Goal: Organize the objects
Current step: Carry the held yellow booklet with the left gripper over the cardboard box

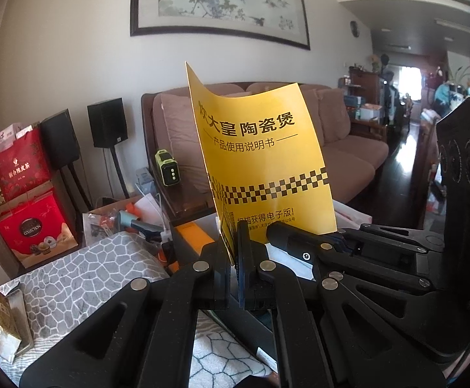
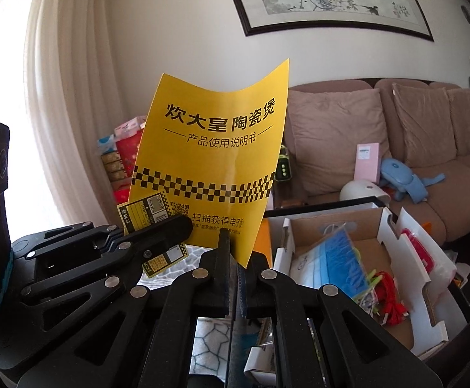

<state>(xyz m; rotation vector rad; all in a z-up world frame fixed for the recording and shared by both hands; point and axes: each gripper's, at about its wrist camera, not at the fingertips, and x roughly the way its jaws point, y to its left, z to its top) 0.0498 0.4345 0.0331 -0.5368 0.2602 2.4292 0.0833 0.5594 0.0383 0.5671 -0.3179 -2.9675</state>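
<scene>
Left gripper: your left gripper is clamped on the bottom left corner of the yellow leaflet, its jaws pressed together on the paper.
Right gripper: your right gripper pinches the leaflet's bottom right corner in the same way; nothing else is between its jaws.
Leaflet: it stands upright in the air between the two grippers, top edge sagging in the middle, above the tabletop and in front of the sofa.
Small card: a yellow tag shows at the leaflet's lower left corner, just by the left gripper's tip; you cannot tell whether it is fixed to the sheet or caught with it.
Done so far: by my reading, only the pick-up. The leaflet is lifted but not yet laid anywhere.
Left to do: the leaflet has yet to go to a place, likely the open box, which already holds a blue packet and red cables. Loose clutter lies around it.
Only the right view shows: the box's contents, a blue toy and a pink box on the sofa.
Only the left view shows: the speakers, red gift bags and a foil packet at the tabletop's near edge.
</scene>
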